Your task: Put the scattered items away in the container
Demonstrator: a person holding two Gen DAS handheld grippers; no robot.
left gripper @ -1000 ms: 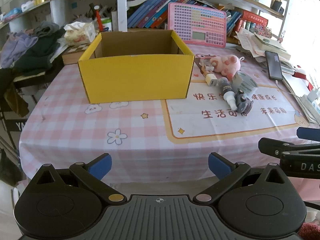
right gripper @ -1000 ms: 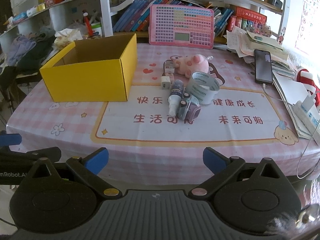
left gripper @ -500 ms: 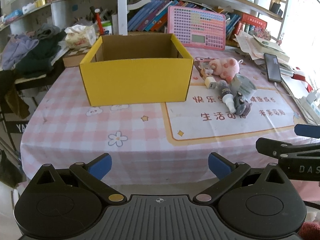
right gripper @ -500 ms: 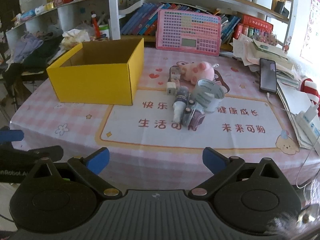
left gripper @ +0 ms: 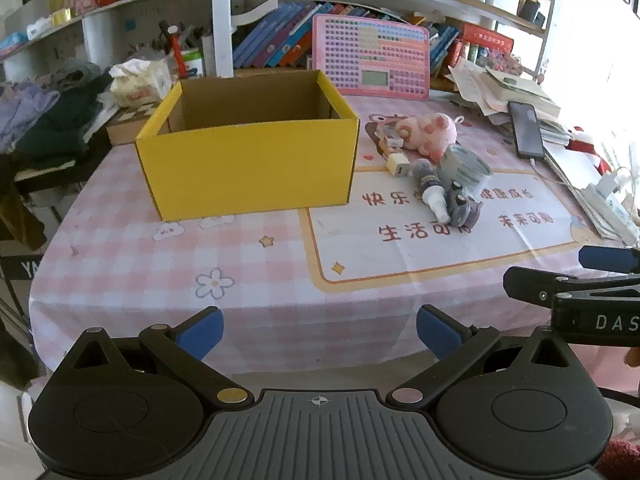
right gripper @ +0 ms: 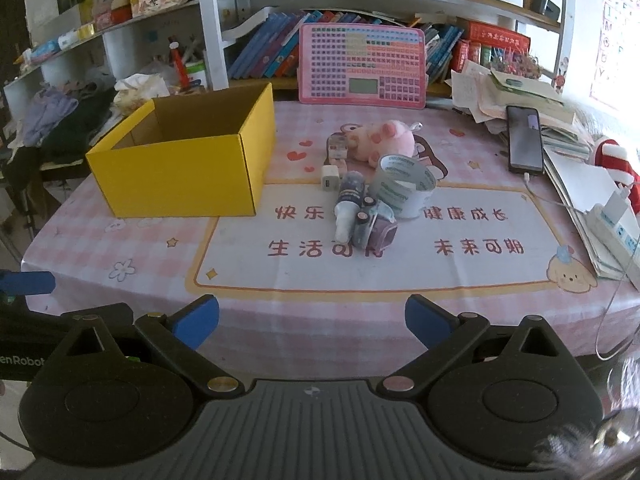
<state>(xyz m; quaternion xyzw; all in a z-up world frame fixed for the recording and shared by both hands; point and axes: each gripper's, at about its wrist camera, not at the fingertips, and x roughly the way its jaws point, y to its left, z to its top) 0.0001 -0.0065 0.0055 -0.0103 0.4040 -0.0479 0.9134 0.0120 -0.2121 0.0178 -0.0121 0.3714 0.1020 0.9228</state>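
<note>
An open yellow cardboard box [left gripper: 248, 164] [right gripper: 188, 164] stands on the pink checked tablecloth; I see nothing in the visible part of its inside. To its right lies a small heap: a pink plush pig [left gripper: 430, 130] [right gripper: 380, 138], a roll of tape [left gripper: 466, 166] [right gripper: 402, 186], a spray bottle [left gripper: 430, 190] [right gripper: 348, 204], a purple toy car [left gripper: 460, 208] [right gripper: 374, 226] and a white charger plug [left gripper: 398, 168] [right gripper: 330, 178]. My left gripper [left gripper: 320, 330] and right gripper [right gripper: 312, 320] are both open and empty at the table's near edge.
A pink toy keyboard [right gripper: 364, 66] leans against the bookshelf behind. A phone [right gripper: 524, 138] on a cable, paper stacks and a power strip [right gripper: 614, 226] crowd the right edge. Clothes [left gripper: 48, 116] pile up at the left.
Both grippers have risen and tilted a little, so the box and heap sit lower in view. Both stay open and empty. No item has moved.
</note>
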